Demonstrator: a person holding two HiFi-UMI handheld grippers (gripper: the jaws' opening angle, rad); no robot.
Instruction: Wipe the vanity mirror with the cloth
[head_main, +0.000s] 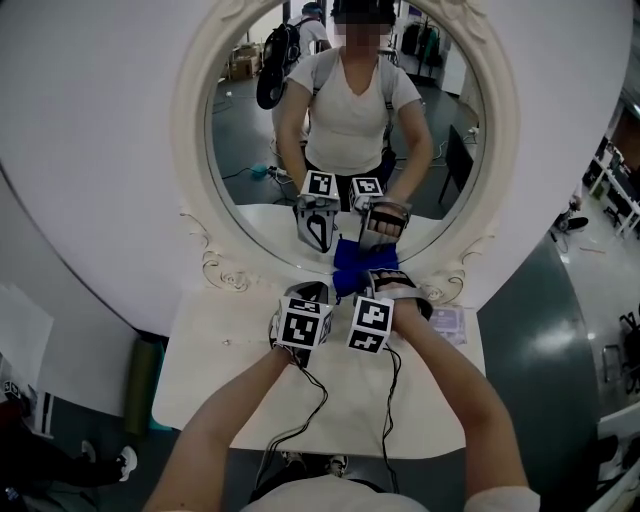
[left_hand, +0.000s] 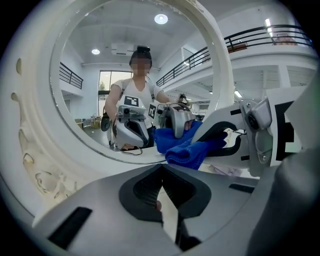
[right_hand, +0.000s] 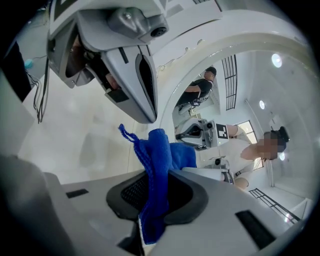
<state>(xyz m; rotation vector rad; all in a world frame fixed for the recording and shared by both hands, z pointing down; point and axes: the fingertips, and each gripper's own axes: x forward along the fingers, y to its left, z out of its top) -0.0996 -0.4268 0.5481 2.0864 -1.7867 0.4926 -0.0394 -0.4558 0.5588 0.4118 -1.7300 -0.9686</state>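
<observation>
Oval mirror (head_main: 345, 130) upright at 12 o'clock on white tabletop (head_main: 220, 380). Below its 6 o'clock edge, left tool (head_main: 310, 292), closed on nothing. Just beside, at 3 o'clock, right tool (head_main: 385, 280), clamped on blue cloth (head_main: 350, 268) touching the glass.

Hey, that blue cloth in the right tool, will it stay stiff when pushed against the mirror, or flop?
Probably floppy: the blue cloth bunches in soft folds where the right tool pinches it. Likely light too, since its thin corner stands up unsupported.
</observation>
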